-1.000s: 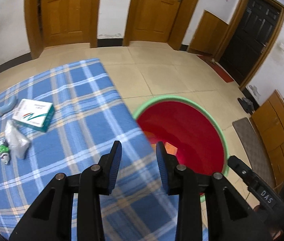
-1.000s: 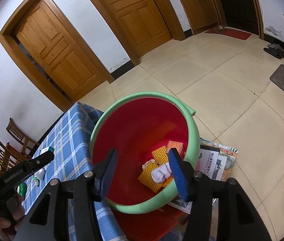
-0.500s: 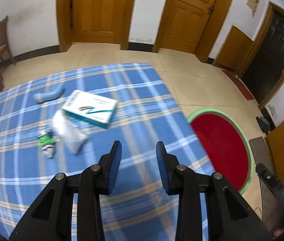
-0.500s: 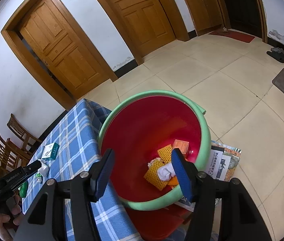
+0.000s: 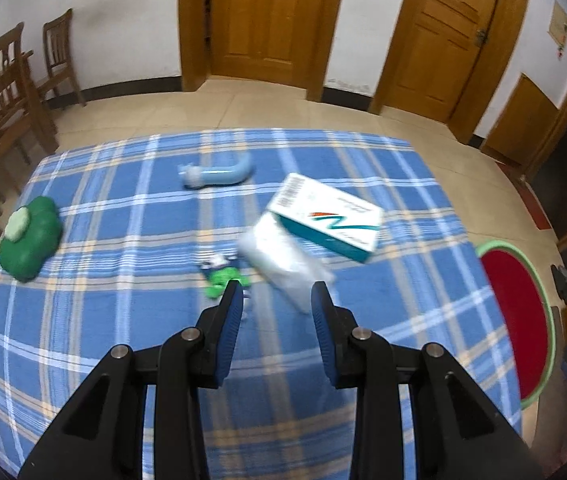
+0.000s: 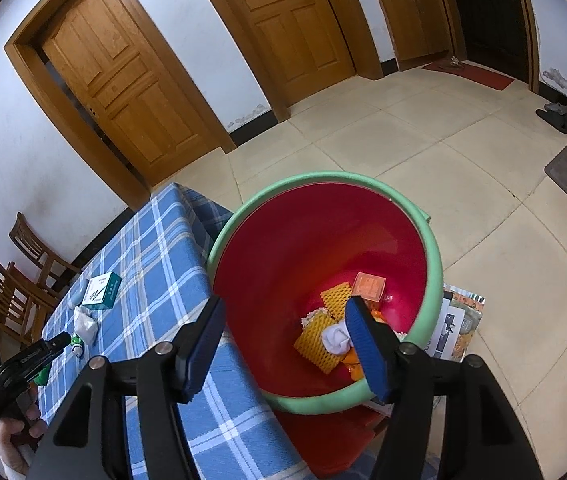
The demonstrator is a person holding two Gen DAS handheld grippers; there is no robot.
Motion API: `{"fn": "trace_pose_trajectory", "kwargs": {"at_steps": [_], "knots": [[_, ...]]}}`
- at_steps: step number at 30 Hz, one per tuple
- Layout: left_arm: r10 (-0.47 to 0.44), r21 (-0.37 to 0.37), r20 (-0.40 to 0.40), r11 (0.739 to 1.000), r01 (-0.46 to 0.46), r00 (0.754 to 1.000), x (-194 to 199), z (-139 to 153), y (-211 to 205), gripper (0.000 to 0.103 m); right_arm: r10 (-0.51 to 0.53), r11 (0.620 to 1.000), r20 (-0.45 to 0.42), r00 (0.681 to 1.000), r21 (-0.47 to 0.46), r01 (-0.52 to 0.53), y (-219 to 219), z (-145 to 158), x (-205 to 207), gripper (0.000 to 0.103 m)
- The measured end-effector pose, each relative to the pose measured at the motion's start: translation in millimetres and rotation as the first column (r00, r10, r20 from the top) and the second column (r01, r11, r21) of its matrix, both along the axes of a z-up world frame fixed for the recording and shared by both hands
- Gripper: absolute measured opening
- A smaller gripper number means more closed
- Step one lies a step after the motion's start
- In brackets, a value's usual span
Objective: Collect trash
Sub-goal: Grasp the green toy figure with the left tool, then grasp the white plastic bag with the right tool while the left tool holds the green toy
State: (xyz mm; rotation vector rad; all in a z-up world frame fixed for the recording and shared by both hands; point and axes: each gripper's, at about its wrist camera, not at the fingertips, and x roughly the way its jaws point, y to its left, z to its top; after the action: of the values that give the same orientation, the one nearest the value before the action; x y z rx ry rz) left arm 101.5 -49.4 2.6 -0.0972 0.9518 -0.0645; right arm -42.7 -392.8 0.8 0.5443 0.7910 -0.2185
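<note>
on the blue plaid tablecloth, a crumpled clear plastic bag lies just beyond the left gripper, whose jaws stand wide and hold nothing. a white and teal box touches the bag's far side; a small green wrapper sits just left of it. further left lie a pale blue tube and a green plush. the right gripper hangs wide and empty over the red bin, which holds yellow mesh and white tissue.
</note>
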Motion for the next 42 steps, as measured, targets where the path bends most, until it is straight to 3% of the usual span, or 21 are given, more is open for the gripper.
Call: {"fn": "trace_pose_trajectory", "kwargs": {"at_steps": [5, 14, 25, 33, 42], "knots": [[0.026, 0.009, -0.022, 1.000, -0.026, 0.999, 11, -13, 16, 0.035, 0.015, 1.000, -0.014, 1.000, -0.013, -0.015, 9, 0, 6, 0.065], [0.036, -0.045, -0.056, 0.998, -0.038, 0.998, 22, -34, 28, 0.035, 0.048, 0.998, -0.027, 0.998, -0.031, -0.049, 26, 3, 18, 0.065], [0.009, -0.070, -0.017, 0.998, -0.010, 1.000, 17, -35, 37, 0.028, 0.161, 0.986, -0.023, 0.987, -0.044, -0.161, 68, 13, 46, 0.065], [0.050, -0.069, 0.018, 0.996, -0.049, 0.999, 6, -23, 69, 0.028, 0.270, 0.960, -0.021, 0.963, -0.070, -0.271, 117, 18, 71, 0.065], [0.135, -0.071, 0.057, 0.989, -0.131, 0.989, -2, -19, 107, 0.028, 0.408, 0.909, -0.025, 0.912, -0.084, -0.409, 182, 12, 103, 0.065]]}}
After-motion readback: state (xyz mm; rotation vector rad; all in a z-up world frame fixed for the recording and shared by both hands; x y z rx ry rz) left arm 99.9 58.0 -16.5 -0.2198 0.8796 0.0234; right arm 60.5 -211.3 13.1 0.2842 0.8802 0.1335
